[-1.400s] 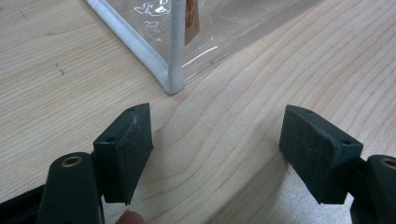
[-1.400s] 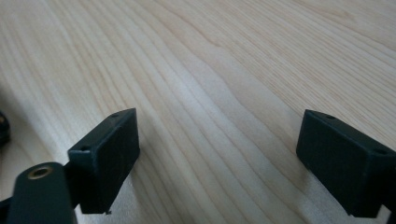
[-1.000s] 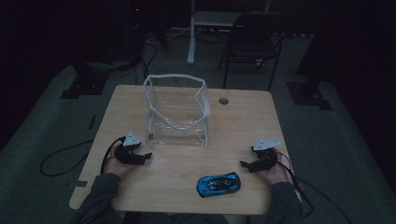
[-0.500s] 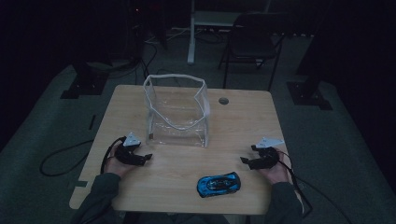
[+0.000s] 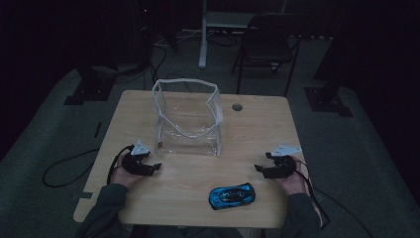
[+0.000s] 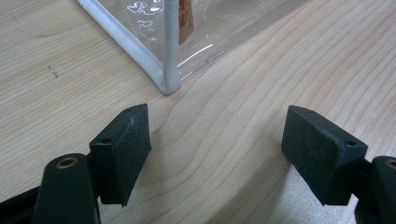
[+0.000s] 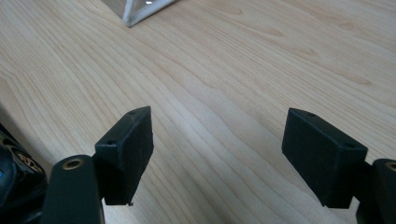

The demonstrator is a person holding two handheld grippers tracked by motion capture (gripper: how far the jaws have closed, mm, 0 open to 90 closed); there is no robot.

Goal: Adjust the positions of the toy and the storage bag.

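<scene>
A clear plastic bag (image 5: 188, 119) with white piping stands open-topped on the wooden table (image 5: 257, 129); its near corner (image 6: 171, 70) shows just ahead of my left gripper. A blue toy car (image 5: 231, 195) lies near the table's front edge. My left gripper (image 5: 153, 168) rests on the table left of the bag's front, open with bare wood between its jaws (image 6: 217, 149). My right gripper (image 5: 259, 168) rests at the right, open, just above and right of the car. A dark edge of the car (image 7: 14, 172) shows at the left of the right gripper view.
A round cable hole (image 5: 237, 106) sits in the table behind the bag. A dark chair (image 5: 267, 39) and a desk leg (image 5: 203, 34) stand beyond the table. Cables (image 5: 69, 163) trail on the floor at the left.
</scene>
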